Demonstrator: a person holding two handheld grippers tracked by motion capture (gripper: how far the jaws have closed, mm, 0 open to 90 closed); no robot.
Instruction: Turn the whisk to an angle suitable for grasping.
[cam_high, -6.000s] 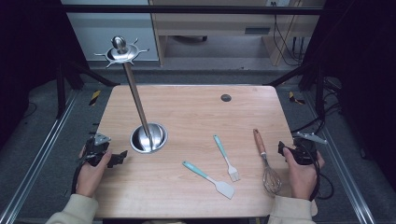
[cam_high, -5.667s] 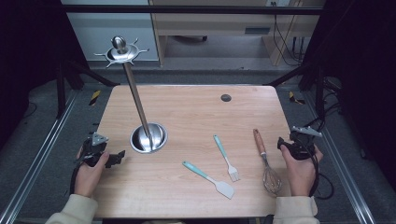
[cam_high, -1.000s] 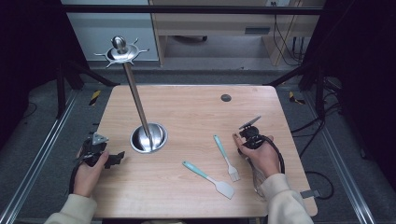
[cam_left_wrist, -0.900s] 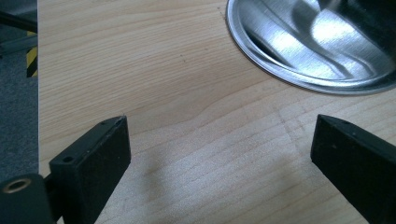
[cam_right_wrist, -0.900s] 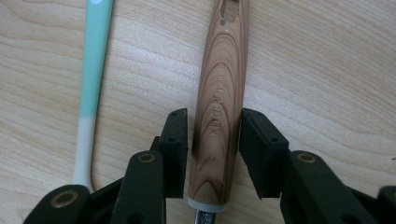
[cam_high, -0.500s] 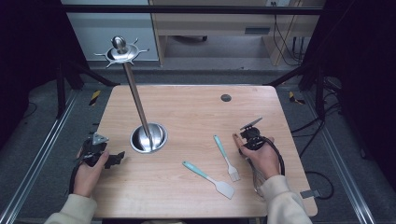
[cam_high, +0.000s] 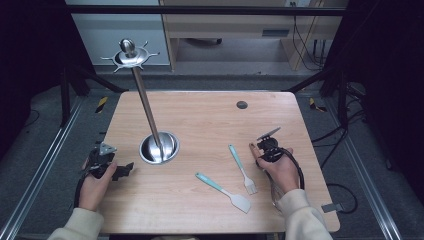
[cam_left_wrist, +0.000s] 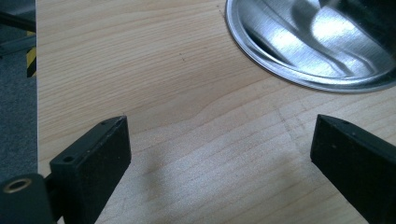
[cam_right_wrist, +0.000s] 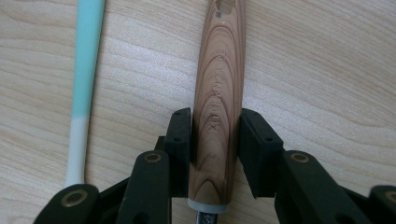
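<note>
Wooden whisk handle (cam_right_wrist: 218, 107) clamped between the right gripper (cam_right_wrist: 215, 135) jaws, teal fork (cam_right_wrist: 86, 79) just beside them, jaws just closed in, left gripper (cam_left_wrist: 219, 154) jaws wide apart.

L gripper (cam_left_wrist: 219, 154) jaws wide apart, low over tabletop; R gripper (cam_right_wrist: 215, 140) jaws clamped, closing.

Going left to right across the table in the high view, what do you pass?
Left gripper → steel stand base → teal spatula → teal fork → right gripper, its fingers shut on the wooden whisk handle.
</note>
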